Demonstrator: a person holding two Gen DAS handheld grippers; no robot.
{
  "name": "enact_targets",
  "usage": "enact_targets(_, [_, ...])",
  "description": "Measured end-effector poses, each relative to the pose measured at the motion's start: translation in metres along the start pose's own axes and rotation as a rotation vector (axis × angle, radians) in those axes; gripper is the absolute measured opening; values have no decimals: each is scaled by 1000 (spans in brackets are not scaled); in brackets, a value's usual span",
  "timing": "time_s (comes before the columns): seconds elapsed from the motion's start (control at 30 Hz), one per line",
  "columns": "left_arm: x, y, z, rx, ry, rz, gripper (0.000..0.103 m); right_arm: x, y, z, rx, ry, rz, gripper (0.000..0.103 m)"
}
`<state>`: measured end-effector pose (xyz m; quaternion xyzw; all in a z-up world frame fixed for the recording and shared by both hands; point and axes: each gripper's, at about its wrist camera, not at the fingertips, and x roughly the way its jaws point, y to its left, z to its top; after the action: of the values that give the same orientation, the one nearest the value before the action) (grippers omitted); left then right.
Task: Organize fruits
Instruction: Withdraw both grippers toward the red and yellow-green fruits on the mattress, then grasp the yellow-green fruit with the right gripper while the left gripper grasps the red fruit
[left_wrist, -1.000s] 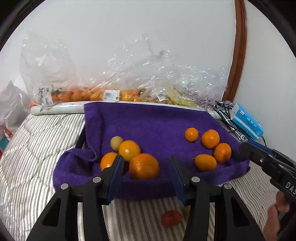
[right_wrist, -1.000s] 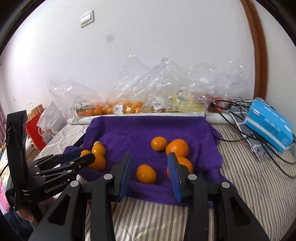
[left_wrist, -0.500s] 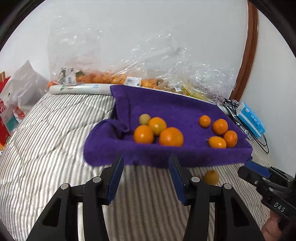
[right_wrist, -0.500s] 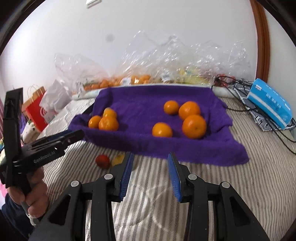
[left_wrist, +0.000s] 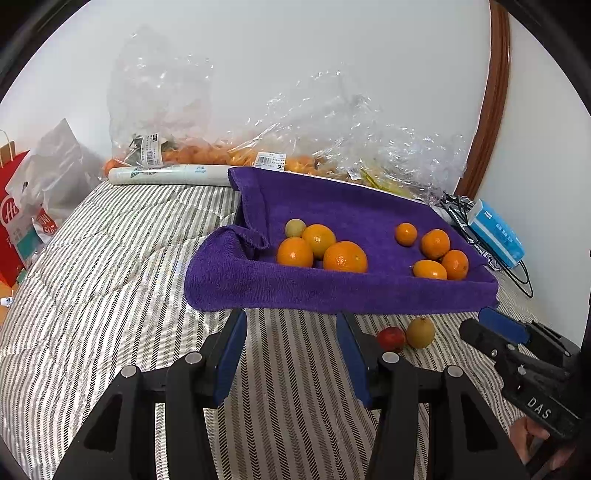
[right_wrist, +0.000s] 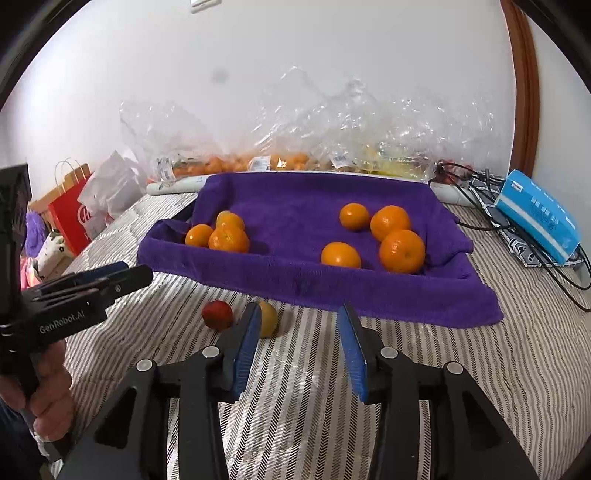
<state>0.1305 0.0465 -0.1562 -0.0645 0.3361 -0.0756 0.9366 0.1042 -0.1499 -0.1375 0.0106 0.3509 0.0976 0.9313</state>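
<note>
A purple towel (left_wrist: 340, 291) (right_wrist: 317, 291) lies on the striped bed and holds two groups of oranges: a left group (left_wrist: 345, 256) (right_wrist: 228, 239) with a pale green-yellow fruit (left_wrist: 295, 228), and a right group (left_wrist: 435, 243) (right_wrist: 402, 251). A small red fruit (left_wrist: 390, 338) (right_wrist: 218, 314) and a yellow fruit (left_wrist: 420, 332) (right_wrist: 267, 318) lie on the bed just before the towel's front edge. My left gripper (left_wrist: 291, 347) is open and empty, short of the towel. My right gripper (right_wrist: 300, 341) is open and empty, the yellow fruit beside its left finger.
Clear plastic bags of fruit (left_wrist: 258, 158) (right_wrist: 280, 160) and a white roll (left_wrist: 170, 174) line the wall behind the towel. A blue box (left_wrist: 496, 232) (right_wrist: 537, 218) and black cables (right_wrist: 480, 181) lie at the right. Red and white bags (left_wrist: 22, 218) (right_wrist: 74, 214) stand at the left.
Both grippers have pulled back from the towel toward the front of the bed. The red and yellow fruits on the bed now show in both views.
</note>
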Motion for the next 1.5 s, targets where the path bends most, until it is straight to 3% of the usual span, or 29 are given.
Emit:
enact_targets(0.2, [0, 4, 1, -25, -7, 15, 48, 11, 3, 1, 8, 45, 9, 43])
enact_targets(0.4, [-2, 14, 4, -75, -20, 14, 48, 23, 6, -1, 12, 108, 43, 32])
enact_targets(0.7, [0, 18, 4, -104, -9, 6, 48, 34, 19, 5, -38, 124, 60, 31])
enact_targets(0.9, [1, 20, 5, -109, -6, 0, 48, 52, 23, 8, -63, 198, 63, 28])
enact_targets(1.17, [4, 11, 2, -66, 18, -35, 48, 20, 1, 5, -49, 72, 34, 28])
enact_targets(1.37, [9, -13, -4, 34, 70, -105, 48, -5, -37, -3, -50, 26, -51, 28])
enact_targets(1.5, [16, -31, -8, 53, 120, -142, 48, -14, -58, -6, -18, 9, -43, 28])
